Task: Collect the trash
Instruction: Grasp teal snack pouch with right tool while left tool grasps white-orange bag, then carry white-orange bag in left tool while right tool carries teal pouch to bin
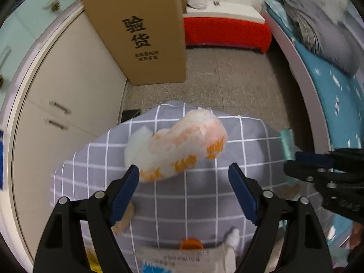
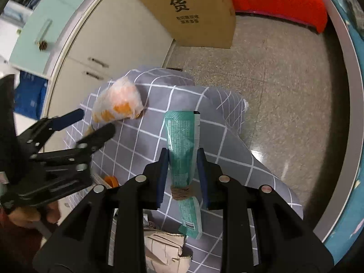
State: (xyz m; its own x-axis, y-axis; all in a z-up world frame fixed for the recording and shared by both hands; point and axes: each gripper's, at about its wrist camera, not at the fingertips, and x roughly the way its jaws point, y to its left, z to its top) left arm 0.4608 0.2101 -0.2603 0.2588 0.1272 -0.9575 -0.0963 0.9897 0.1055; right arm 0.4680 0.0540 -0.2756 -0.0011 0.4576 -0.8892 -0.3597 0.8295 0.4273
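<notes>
An orange-and-white crumpled plastic bag point(image 1: 179, 143) point(image 2: 118, 104) lies on a grey checked cloth point(image 1: 204, 204) point(image 2: 145, 141). My left gripper point(image 1: 183, 169) point(image 2: 97, 120) hangs just short of the bag, open, its fingers wide on either side of the bag's near end and nothing between the pads. My right gripper point(image 2: 182, 153) point(image 1: 293, 162) is shut on a teal-green flattened tube point(image 2: 182, 132) point(image 1: 287, 143) tied with brown string. The tube sticks out beyond the fingertips above the cloth.
More scraps lie at the cloth's near edge: an orange cap point(image 1: 191, 244), printed paper point(image 1: 173, 259), crumpled cardboard point(image 2: 163, 248). A tall cardboard box point(image 1: 141, 29) stands beside a cream cabinet point(image 1: 68, 91). A bed point(image 1: 336, 91) runs along the right, speckled floor point(image 2: 284, 79) between.
</notes>
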